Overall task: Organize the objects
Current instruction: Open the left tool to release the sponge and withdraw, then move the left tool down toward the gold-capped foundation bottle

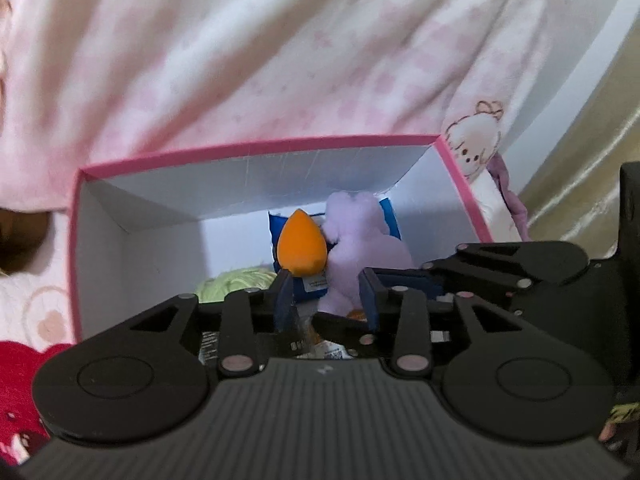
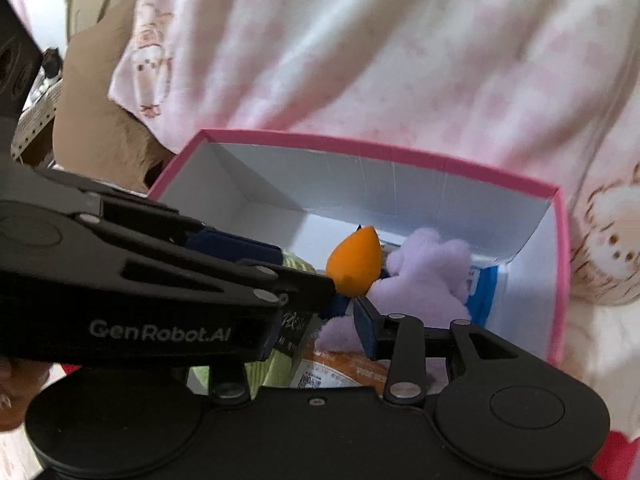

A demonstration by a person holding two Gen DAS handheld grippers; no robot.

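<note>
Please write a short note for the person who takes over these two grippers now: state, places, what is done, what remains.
Left gripper: open, holding nothing, fingers over the box.
Right gripper: looks open, one finger hidden by the left gripper; also at the box.
In the box: orange sponge, purple plush, blue packet, green ball, orange packet.
Left: cannot tell; nothing loose shows outside the box.
</note>
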